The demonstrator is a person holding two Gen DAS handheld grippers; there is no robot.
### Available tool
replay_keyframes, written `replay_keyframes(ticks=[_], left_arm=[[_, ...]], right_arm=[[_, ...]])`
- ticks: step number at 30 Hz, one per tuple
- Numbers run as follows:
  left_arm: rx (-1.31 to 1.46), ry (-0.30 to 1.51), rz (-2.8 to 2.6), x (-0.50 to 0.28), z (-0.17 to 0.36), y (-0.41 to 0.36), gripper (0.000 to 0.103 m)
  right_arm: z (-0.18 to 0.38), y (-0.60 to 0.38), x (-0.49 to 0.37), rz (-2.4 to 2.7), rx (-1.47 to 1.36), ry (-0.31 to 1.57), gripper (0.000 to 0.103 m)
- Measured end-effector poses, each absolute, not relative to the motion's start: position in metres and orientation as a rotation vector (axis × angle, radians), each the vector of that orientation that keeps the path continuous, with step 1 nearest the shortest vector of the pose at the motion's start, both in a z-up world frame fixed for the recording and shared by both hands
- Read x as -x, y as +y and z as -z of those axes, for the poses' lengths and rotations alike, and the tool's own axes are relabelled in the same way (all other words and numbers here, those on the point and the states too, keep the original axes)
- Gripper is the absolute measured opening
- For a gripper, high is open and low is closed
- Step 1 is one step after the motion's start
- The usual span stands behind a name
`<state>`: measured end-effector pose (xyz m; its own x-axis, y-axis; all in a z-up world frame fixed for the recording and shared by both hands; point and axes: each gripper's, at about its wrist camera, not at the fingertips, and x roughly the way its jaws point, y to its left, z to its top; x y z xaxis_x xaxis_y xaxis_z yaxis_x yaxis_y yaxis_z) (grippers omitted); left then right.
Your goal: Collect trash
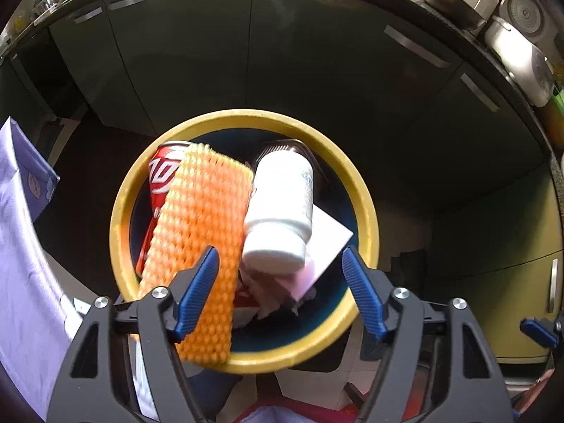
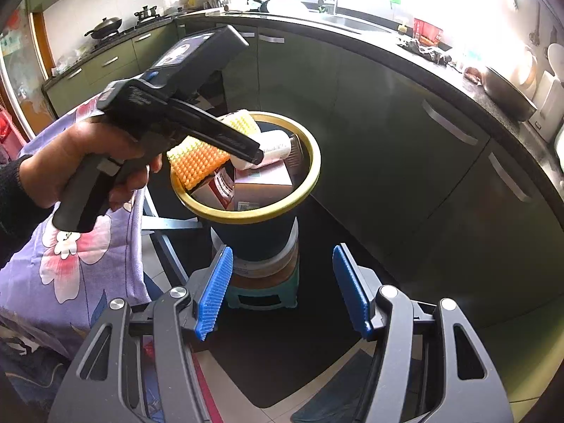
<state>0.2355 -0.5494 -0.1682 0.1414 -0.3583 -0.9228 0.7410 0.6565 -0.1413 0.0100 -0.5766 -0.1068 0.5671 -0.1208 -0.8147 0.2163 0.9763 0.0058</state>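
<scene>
My left gripper [image 1: 278, 268] spread above bin [image 1: 366, 211]; orange foam net [image 1: 201, 232], white bottle [image 1: 282, 211] inside. My right gripper [image 2: 282, 292] spread, empty.

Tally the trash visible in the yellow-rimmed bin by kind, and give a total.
Orange foam net sleeve: 1
Red drink can: 1
White plastic bottle: 1
Cardboard boxes: at least 2
Clear plastic tray: 1
Total: at least 6 in the bin; anything deeper is hidden.
</scene>
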Motion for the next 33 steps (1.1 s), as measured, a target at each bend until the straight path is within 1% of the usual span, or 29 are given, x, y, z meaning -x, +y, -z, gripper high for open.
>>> replay_keyframes(ticks=[5, 8, 10, 13, 15, 18, 20, 22, 25, 28, 33], left_arm=[[-0.340, 1.131, 0.841, -0.216, 0.139, -0.500, 0.070], [-0.327, 1.037, 0.814, -0.195, 0.114, -0.452, 0.079], [-0.300, 0.948, 0.779, -0.177, 0.095, -0.409, 0.087], [-0.263, 0.804, 0.677, -0.153, 0.070, -0.340, 0.094], [-0.228, 0.723, 0.604, -0.136, 0.057, -0.295, 0.096], [-0.184, 0.605, 0.453, -0.103, 0.035, -0.214, 0.096], [-0.156, 0.550, 0.379, -0.088, 0.026, -0.180, 0.096], [-0.145, 0.498, 0.289, -0.071, 0.019, -0.145, 0.096], [-0.108, 0.470, 0.159, -0.052, 0.015, -0.101, 0.096], [-0.047, 0.471, 0.100, -0.035, 0.016, -0.064, 0.096], [-0.037, 0.450, 0.021, -0.008, 0.015, -0.032, 0.096]], right_arm=[[0.100, -0.565, -0.007, 0.179, -0.101, 0.931, 0.059], [0.097, -0.554, -0.006, 0.154, -0.095, 0.923, 0.060], [0.096, -0.545, -0.007, 0.133, -0.091, 0.920, 0.060], [0.095, -0.524, -0.012, 0.084, -0.090, 0.910, 0.061], [0.095, -0.510, -0.015, 0.054, -0.093, 0.900, 0.062], [0.092, -0.485, -0.019, 0.004, -0.115, 0.876, 0.067], [0.089, -0.467, -0.020, -0.024, -0.127, 0.858, 0.069], [0.084, -0.448, -0.020, -0.041, -0.123, 0.825, 0.079], [0.073, -0.424, -0.016, -0.049, -0.112, 0.772, 0.088], [0.063, -0.402, -0.013, -0.054, -0.101, 0.720, 0.093], [0.050, -0.375, -0.005, -0.028, -0.044, 0.655, 0.097]])
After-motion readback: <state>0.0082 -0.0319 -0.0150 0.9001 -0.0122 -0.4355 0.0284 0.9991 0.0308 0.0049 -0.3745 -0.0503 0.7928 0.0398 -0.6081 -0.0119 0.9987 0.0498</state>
